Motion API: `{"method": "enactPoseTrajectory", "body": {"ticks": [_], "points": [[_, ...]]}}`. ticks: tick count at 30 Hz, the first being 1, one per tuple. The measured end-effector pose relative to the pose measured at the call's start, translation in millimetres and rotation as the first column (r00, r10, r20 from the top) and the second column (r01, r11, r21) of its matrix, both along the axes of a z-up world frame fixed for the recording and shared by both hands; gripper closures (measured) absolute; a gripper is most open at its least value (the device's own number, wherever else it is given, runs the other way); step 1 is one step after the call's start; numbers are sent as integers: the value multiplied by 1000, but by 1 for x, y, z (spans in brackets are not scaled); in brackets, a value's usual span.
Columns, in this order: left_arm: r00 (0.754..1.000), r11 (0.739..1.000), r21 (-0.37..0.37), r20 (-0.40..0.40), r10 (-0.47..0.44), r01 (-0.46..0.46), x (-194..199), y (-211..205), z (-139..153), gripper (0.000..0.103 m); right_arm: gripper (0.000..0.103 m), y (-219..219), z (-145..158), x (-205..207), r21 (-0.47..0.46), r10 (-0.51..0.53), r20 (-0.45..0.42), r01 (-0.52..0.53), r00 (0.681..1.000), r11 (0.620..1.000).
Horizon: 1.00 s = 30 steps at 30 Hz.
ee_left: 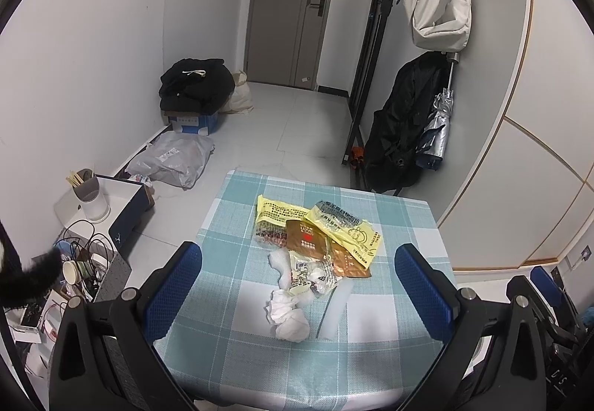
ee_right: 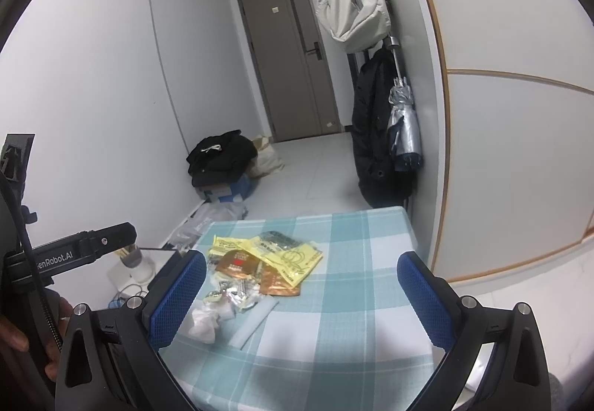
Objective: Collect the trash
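Hovering above the checked bench [ee_left: 389,225] with both sets of fingers spread apart and empty, I see the trash heaped near its middle, and no bin is in view, so I may carry litter with nowhere to drop it. Yellow wrappers [ee_left: 345,225] overlap a brown packet [ee_left: 312,238]; pinching one could drag the others off the edge. My left gripper [ee_left: 297,292] points at the crumpled tissue [ee_left: 287,316], which may tear or shed. My right gripper [ee_right: 300,303] sits off to the side, risking a collision with the left.
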<state>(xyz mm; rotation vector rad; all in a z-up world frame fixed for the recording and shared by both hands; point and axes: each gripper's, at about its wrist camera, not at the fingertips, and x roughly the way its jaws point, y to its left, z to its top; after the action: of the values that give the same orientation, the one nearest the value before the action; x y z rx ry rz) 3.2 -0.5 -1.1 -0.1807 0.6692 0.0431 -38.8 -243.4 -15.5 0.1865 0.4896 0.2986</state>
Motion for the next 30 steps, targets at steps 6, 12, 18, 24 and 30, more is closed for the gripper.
{"method": "enactPoseTrajectory", "body": {"ticks": [6, 12, 18, 24, 30], "points": [[1000, 1000, -8, -11, 0, 0, 2, 0, -2, 1, 0, 0, -1, 1, 2, -1, -8, 1, 1000, 1000], [1000, 1000, -11, -17, 0, 0, 2, 1, -3, 1, 0, -1, -2, 3, 4, -3, -11, 3, 1000, 1000], [999, 1000, -7, -38, -11, 10, 6, 1, -8, 1, 0, -2, -7, 8, 4, -5, -27, 5, 1000, 1000], [989, 998, -35, -139, -59, 54, 24, 8, -30, 1, 0, -1, -17, 15, -11, -4, -63, 3, 998, 1000], [967, 995, -63, -240, -85, 72, 39, 18, -63, 1, 0, 4, -36, 29, 5, 64, -145, -64, 987, 998]]}}
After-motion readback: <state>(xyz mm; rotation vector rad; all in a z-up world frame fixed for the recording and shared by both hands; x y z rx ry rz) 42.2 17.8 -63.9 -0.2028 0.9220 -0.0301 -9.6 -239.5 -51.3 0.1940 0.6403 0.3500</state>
